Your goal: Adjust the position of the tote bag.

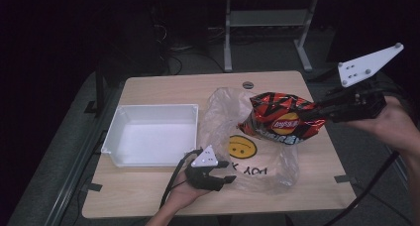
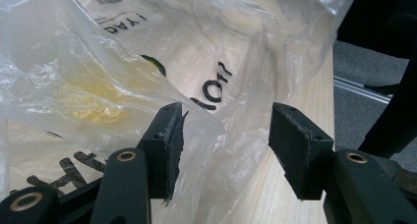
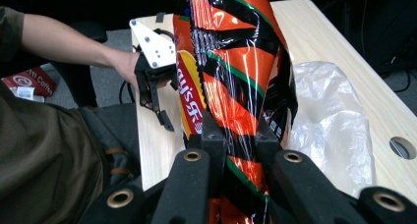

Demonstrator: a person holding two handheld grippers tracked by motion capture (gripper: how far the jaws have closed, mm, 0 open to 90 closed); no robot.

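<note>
Gripping the chip bag, the right gripper hides its end; left gripper (fingers apart) meets plastic bag.

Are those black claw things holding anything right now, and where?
The right gripper pinches the orange-and-black chip bag by one end. The left gripper has open jaws and holds nothing.

High view looks down on the table; both gripper views sit close, sharing the plastic bag.
</note>
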